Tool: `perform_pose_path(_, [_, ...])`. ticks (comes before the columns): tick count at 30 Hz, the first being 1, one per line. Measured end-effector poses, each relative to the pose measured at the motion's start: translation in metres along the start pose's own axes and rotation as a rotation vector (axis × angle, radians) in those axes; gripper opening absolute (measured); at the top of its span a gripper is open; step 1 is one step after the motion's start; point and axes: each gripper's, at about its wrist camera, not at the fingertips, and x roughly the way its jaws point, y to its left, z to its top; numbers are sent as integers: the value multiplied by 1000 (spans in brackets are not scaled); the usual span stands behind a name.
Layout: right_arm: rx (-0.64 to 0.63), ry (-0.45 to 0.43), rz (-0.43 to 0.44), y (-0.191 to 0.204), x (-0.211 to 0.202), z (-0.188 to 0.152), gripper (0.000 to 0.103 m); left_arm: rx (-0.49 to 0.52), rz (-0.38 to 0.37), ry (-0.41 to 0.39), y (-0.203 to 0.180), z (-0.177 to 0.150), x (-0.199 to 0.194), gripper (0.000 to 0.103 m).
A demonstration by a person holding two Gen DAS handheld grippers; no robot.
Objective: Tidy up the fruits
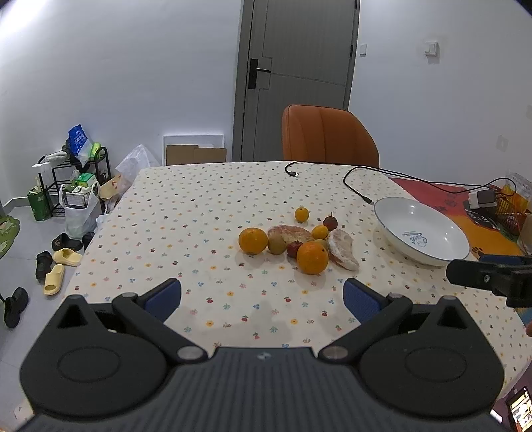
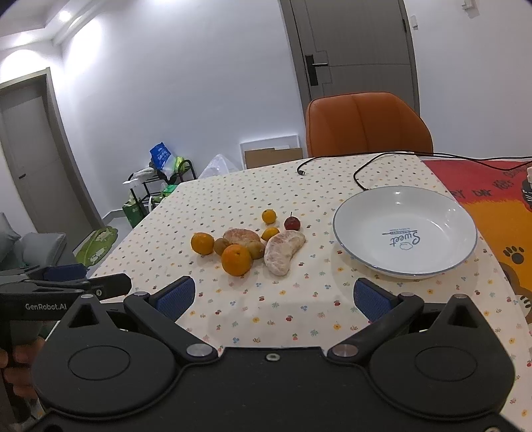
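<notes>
walls: white | door [image 1: 292, 76]: grey, shut | chair [image 1: 327, 136]: orange | floor: grey, cluttered rack [image 1: 76, 176], perhaps shoes

Even, cool ceiling light [image 2: 65, 15] fell from upper left; shadows were soft, focus sharp, fisheye edges bowed and vignetted.

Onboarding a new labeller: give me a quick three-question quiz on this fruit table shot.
1. True or false: the white bowl already holds fruit.
2. Which lies nearest the bowl? A) large orange B) peeled pomelo segment C) kiwi
3. Fill in: both the left tool and the right tool have their jaws ____.

Key: 1 false, the bowl is empty; 2 B; 3 open, each with nothing between the blue pads.
</notes>
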Motion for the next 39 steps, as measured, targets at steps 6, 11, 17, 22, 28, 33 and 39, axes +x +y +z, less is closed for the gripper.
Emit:
perform_pose_path(6, [-9,3,0,2,0,0,103,4,2,-7,0,0,-3,103])
perform_pose_path(11, [-16,4,1,2,0,1,103,5,6,-4,0,1,-3,103])
perform_pose_path(17, [-15,2,-1,2,-1,1,103,7,5,-7,1,1,-3,103])
perform_pose_path(22, [-11,1,-4,2,-1,2,103,8,4,-7,1,2,-4,103])
perform_pose_path(28, [-11,0,-4,1,-1,2,103,6,5,-7,1,2,-4,103])
perform_pose_path(33, [-11,-1,-3,1,0,2,103,9,3,-9,1,3,-4,103])
perform_pose_path(39, [-11,-3,-3,0,-1,2,103,9,3,-10,1,3,-4,103])
